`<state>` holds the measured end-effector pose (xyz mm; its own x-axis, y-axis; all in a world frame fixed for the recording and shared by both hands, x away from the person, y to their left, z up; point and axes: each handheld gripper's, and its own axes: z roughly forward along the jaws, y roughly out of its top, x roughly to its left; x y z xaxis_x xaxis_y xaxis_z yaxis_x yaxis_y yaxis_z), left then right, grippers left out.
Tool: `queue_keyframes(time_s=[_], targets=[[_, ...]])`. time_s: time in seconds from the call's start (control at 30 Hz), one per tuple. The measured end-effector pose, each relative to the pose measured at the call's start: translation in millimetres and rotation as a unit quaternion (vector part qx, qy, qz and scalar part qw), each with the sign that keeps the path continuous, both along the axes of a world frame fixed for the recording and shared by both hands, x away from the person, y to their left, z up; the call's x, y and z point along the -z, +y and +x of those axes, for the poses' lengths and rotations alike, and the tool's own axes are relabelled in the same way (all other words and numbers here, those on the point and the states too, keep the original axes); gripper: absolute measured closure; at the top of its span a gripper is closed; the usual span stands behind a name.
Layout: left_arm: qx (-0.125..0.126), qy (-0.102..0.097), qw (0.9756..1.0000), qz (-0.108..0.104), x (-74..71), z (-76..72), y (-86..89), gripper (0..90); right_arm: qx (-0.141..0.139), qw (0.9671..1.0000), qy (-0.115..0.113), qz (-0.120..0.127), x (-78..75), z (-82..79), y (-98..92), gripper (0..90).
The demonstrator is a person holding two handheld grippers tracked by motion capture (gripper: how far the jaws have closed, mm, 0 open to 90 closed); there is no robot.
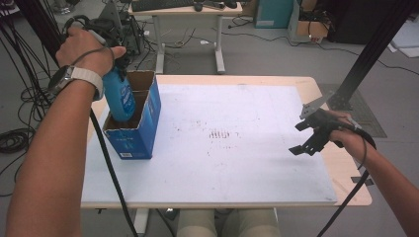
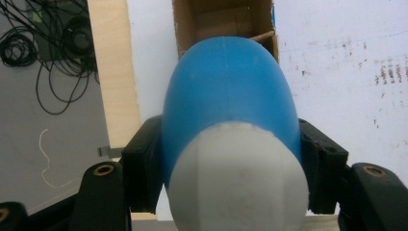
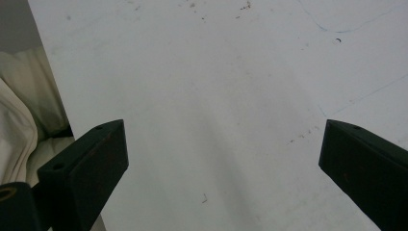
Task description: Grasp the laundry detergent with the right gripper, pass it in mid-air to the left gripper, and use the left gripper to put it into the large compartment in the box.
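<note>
Left hand-held gripper [image 2: 231, 159] clamps the blue bottle [image 1: 120, 96] upright near its white cap, base inside the open cardboard box [image 1: 141, 131] at the surface's [image 1: 237, 163] left, apparently for packing. Right hand-held gripper [image 1: 309, 136] hovers wide open, empty, at the right.

A white board [image 1: 237, 148], scuffed with dark marks near its middle, is lying on a pale wooden surface [image 1: 346, 168] whose edges are showing at the right and far sides. Grey floor [image 1: 257, 57] is stretching away behind it. Black cables [image 1: 20, 98] are trailing in loops across the floor at the left. A second desk [image 1: 185, 12] on white legs is standing farther back, carrying a keyboard [image 1: 160, 4]. Cardboard boxes [image 1: 311, 27] and a teal box [image 1: 272, 12] are sitting near the far right. A black metal frame strut [image 1: 375, 52] is slanting down at the right. Even, soft light is falling over everything.
</note>
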<state>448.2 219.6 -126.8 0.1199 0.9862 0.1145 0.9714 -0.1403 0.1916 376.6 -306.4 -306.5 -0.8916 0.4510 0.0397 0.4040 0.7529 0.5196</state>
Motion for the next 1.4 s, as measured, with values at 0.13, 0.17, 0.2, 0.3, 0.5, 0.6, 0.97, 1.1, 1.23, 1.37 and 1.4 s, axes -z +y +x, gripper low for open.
queue_keyframes(time_s=[0.13,0.17,0.2,0.3,0.5,0.6,0.97,1.1,1.23,1.37,1.4], targets=[[0.0,-0.003,1.0,-0.003,8.0,1.0,1.2,37.5,-0.018,0.9997,-0.016,0.007,1.7,3.7,0.5,3.1],[0.0,-0.004,1.0,-0.004,9.9,1.4,1.7,37.5,-0.017,0.9997,-0.017,0.005,1.6,3.6,0.6,3.1],[-0.001,-0.005,1.0,-0.005,12.2,1.7,1.6,37.5,-0.019,0.9997,-0.015,0.005,1.7,3.8,0.7,3.1],[0.003,-0.003,1.0,-0.002,19.9,3.4,1.0,37.5,-0.015,0.9998,-0.013,0.006,2.2,3.6,1.4,3.1],[0.005,0.0,1.0,0.001,31.7,5.8,-0.2,37.5,-0.017,0.9998,-0.013,0.004,2.6,4.0,2.2,3.1],[0.006,0.0,1.0,-0.002,37.8,6.7,0.3,37.5,-0.016,0.9998,-0.013,0.003,3.3,4.4,2.1,3.1],[0.006,-0.001,1.0,-0.003,63.1,8.4,0.7,37.5,-0.007,0.9999,-0.006,0.007,7.6,4.2,1.8,3.1],[0.008,-0.002,1.0,-0.004,71.6,9.0,1.2,37.5,0.012,0.9999,0.008,0.001,7.2,1.0,0.2,3.1],[0.012,0.003,0.9999,-0.002,82.0,10.3,0.0,37.5,0.011,0.9999,0.008,0.001,7.6,0.9,-0.6,3.1],[0.011,0.003,0.9999,-0.006,91.3,11.0,-0.1,37.5,0.012,0.9999,0.007,0.0,7.6,0.6,-1.9,3.1],[0.016,0.003,0.9999,-0.002,93.0,11.1,0.1,37.5,0.012,0.9999,0.008,0.001,7.6,0.5,-2.4,3.1]])
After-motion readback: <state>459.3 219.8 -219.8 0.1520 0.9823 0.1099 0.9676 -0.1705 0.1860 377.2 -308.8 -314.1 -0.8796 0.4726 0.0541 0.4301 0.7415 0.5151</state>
